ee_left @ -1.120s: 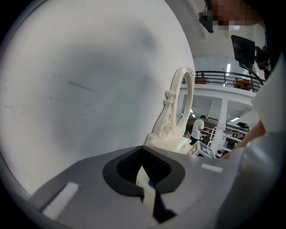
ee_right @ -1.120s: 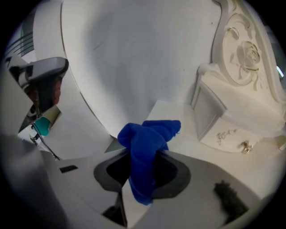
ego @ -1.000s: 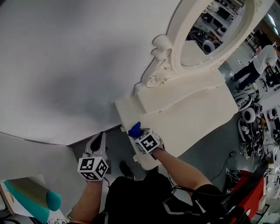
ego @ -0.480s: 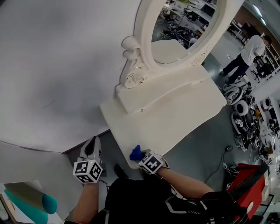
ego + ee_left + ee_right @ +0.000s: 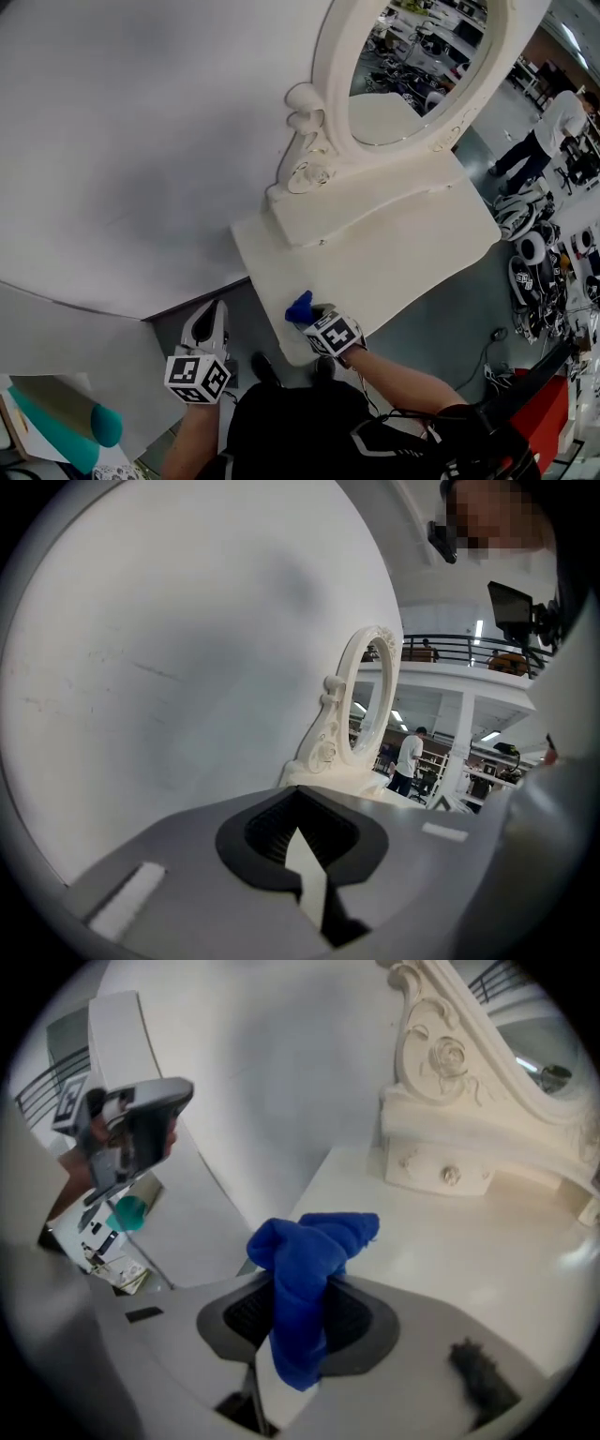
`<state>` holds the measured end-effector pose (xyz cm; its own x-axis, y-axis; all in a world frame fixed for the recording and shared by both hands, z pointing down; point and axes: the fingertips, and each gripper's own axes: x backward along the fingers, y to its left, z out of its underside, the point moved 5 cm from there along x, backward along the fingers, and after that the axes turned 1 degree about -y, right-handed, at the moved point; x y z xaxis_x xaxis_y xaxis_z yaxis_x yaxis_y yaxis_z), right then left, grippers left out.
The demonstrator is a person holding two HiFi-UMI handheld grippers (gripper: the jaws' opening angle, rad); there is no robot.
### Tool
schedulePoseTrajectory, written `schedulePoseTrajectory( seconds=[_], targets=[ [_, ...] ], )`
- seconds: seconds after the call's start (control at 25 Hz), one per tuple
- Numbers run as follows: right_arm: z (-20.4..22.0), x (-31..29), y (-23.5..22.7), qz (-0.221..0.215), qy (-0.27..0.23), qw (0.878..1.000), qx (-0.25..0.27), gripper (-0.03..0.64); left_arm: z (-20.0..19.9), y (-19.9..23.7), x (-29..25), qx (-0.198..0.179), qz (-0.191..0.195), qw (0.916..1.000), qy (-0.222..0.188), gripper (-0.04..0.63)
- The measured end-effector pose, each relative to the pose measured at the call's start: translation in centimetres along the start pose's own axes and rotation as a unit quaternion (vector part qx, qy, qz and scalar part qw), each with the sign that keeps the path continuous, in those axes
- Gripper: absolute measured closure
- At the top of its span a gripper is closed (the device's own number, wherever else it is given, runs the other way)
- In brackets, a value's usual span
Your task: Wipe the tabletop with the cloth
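1. Since a second ago the right gripper (image 5: 309,317) has carried the cloth (image 5: 299,307) down the tabletop's (image 5: 403,253) left edge, closer to the corner at lower centre of the head view
2. Bare tabletop stretches to the right of the cloth; the mirror (image 5: 412,66) and its drawer base bound it above
3. The right gripper's jaws pinch the bunched blue cloth, its forearm reaching in from lower right
4. The left gripper (image 5: 210,314) hangs off the table at lower left beside the white wall (image 5: 141,141), its jaws closed together on nothing
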<state>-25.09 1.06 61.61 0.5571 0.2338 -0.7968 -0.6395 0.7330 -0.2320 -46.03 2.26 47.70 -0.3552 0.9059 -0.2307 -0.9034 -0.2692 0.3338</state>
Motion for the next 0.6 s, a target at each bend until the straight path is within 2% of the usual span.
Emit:
schedulePoseTrajectory(
  seconds=[0.12, 0.28, 0.36, 0.44, 0.52, 0.6],
  targets=[
    [-5.5, -2.1, -3.8, 0.053, -0.042, 0.998, 0.011, 0.491, -0.5, 0.5, 0.7, -0.003, -0.003, 1.0, 0.0, 0.588],
    [-9.8, -5.6, -7.0, 0.094, -0.038, 0.995, 0.023, 0.489, -0.6, 1.2, 1.5, -0.012, -0.01, 0.9998, 0.011, 0.588],
    [-10.1, -6.7, -7.8, 0.11, -0.022, 0.993, 0.024, 0.489, -0.6, 1.6, 1.7, -0.014, -0.011, 0.9997, 0.016, 0.588],
    [-10.0, -6.9, -7.5, 0.114, -0.015, 0.992, 0.048, 0.49, -0.6, 1.9, 1.6, -0.012, -0.01, 0.9997, 0.017, 0.588],
    [-9.2, -6.7, -6.6, 0.103, -0.004, 0.992, 0.077, 0.489, -0.7, 2.2, 1.3, -0.01, -0.006, 0.9998, 0.018, 0.588],
    [-7.7, -6.0, -5.6, 0.082, 0.008, 0.993, 0.078, 0.489, -0.7, 2.1, 0.8, -0.01, 0.001, 0.9998, 0.018, 0.588]
  ],
)
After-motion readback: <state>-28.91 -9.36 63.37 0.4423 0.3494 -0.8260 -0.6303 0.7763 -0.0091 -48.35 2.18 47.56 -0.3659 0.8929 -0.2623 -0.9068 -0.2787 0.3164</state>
